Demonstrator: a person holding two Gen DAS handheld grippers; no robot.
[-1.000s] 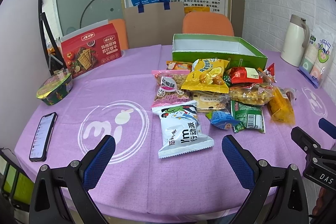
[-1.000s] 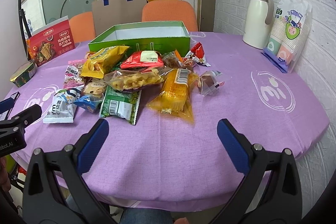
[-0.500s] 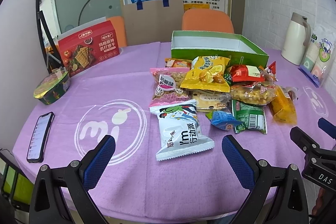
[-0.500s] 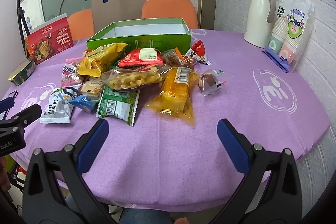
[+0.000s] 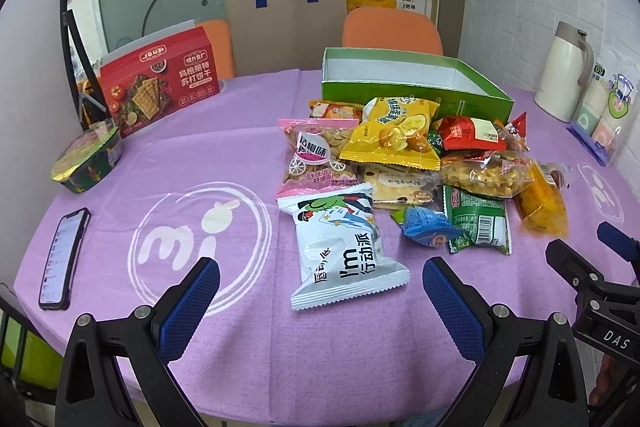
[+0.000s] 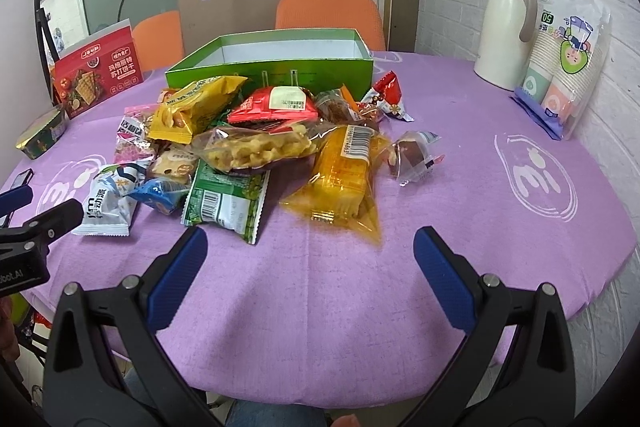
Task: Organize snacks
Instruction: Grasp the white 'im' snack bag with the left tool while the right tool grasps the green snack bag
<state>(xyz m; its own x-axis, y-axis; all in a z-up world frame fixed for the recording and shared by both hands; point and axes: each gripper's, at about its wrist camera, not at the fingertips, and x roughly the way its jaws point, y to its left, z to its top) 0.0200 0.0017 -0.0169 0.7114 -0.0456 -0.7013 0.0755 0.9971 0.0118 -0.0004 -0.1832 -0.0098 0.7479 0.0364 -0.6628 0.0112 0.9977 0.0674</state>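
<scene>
I'd start with the white packet (image 5: 346,247), since it's loose at the pile's near-left edge; the empty green box (image 5: 412,83) sits right behind the snacks. Left gripper (image 5: 320,301) hovers low, jaws wide, straddling that packet. Right gripper (image 6: 310,269) hovers wide and empty before the orange bag (image 6: 342,179).

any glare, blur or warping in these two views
Left wrist view: sharp, fisheye bends the table edge, black corners, light sheen on the white snack packet. Right wrist view: same warping, glare on the clear orange packet, soft shadow under the open right gripper.
</scene>
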